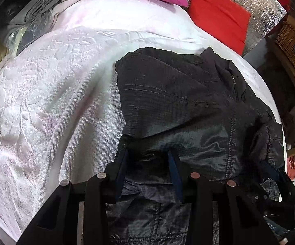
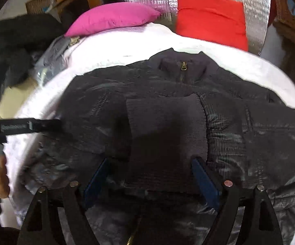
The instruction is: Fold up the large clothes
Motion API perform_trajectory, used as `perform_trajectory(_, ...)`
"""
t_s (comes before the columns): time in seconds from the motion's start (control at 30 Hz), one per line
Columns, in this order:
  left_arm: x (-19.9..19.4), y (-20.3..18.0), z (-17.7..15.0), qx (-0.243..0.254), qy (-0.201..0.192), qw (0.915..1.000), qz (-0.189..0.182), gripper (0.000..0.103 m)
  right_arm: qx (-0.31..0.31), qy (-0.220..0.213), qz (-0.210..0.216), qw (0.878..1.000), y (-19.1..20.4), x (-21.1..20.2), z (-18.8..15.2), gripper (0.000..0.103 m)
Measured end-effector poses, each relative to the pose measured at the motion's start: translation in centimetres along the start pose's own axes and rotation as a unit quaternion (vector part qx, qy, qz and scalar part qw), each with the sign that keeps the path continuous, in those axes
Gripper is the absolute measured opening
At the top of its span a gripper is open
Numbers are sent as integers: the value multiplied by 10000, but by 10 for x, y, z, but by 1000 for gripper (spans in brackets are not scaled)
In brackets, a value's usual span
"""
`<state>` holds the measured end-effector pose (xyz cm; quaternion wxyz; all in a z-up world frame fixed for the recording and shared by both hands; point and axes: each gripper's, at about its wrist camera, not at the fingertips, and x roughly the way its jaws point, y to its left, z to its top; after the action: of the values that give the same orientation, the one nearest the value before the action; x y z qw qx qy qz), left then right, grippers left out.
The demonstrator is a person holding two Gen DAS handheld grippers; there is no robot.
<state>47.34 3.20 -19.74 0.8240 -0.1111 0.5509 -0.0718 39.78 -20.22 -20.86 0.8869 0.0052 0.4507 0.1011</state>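
Observation:
A dark grey quilted jacket (image 2: 167, 94) lies on a white bedspread (image 1: 45, 102), collar and zipper pull toward the pillows. One sleeve with a knit cuff (image 2: 165, 126) is folded across its front. My right gripper (image 2: 150, 161) stands open, its blue-padded fingers on either side of the cuff. My left gripper (image 1: 148, 153) is over the jacket's (image 1: 178, 102) left part, fingers apart with jacket fabric bunched between them. The left gripper also shows at the left of the right wrist view (image 2: 45, 125), reaching onto the jacket.
A pink pillow (image 2: 114, 17) and a red pillow (image 2: 210, 18) rest at the head of the bed against a silver foil wall. Grey clothes (image 1: 41, 2) are heaped at the far left of the bed. A wicker basket (image 1: 294, 47) stands to the right.

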Motion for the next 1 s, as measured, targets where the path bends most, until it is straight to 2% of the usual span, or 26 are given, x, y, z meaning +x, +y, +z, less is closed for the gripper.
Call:
perform_trajectory(0.03, 0, 1, 0, -11, 3, 10000, -5, 41, 36, -3, -95, 9999, -2, -2, -1, 71)
perform_trajectory(0.07, -1, 1, 0, -18, 6, 10000, -8, 41, 20, 4, -226, 9997, -3, -3, -1, 55)
perform_trajectory(0.1, -1, 2, 0, -30, 10, 10000, -19, 41, -10, 15, -113, 9999, -6, -4, 0, 43)
perform_trajectory(0.17, -2, 3, 0, -38, 2, 10000, -19, 41, 45, -30, 38, 10000, -13, -11, 2, 27)
perform_trajectory(0.23, -2, 3, -1, -21, -3, 10000, -7, 41, 196, -151, 41, 9997, -26, -22, 5, 25)
perform_trajectory(0.37, -3, 2, -1, -13, -19, 10000, 35, 41, 962, -600, 232, 9933, -73, -54, 9, 24)
perform_trajectory(0.47, -2, -1, -2, 21, -32, 9999, 120, 41, 1723, -809, 452, 9807, -126, -71, 6, 24)
perform_trajectory(0.6, -1, -5, -2, 51, -48, 9998, 208, 41, 2477, -808, 791, 9622, -184, -70, -9, 24)
perform_trajectory(0.73, 1, -7, -2, 74, -69, 9995, 304, 42, 3411, -677, 1521, 9251, -227, -55, -31, 27)
perform_trajectory(0.77, 2, -8, -2, 76, -73, 9994, 324, 42, 3663, -630, 1699, 9127, -237, -50, -37, 33)
perform_trajectory(0.8, 2, -9, -2, 76, -80, 9994, 340, 42, 3888, -588, 1869, 9003, -245, -47, -41, 58)
perform_trajectory(0.87, 1, -10, -2, 75, -99, 9993, 347, 42, 4184, -663, 2205, 8786, -252, -44, -46, 87)
perform_trajectory(0.93, 1, -9, -2, 69, -118, 9993, 346, 42, 4240, -888, 2299, 8715, -252, -47, -47, 87)
perform_trajectory(1.0, 0, -10, -3, 83, -152, 9991, 376, 42, 4083, -882, 2253, 8802, -248, -46, -43, 87)
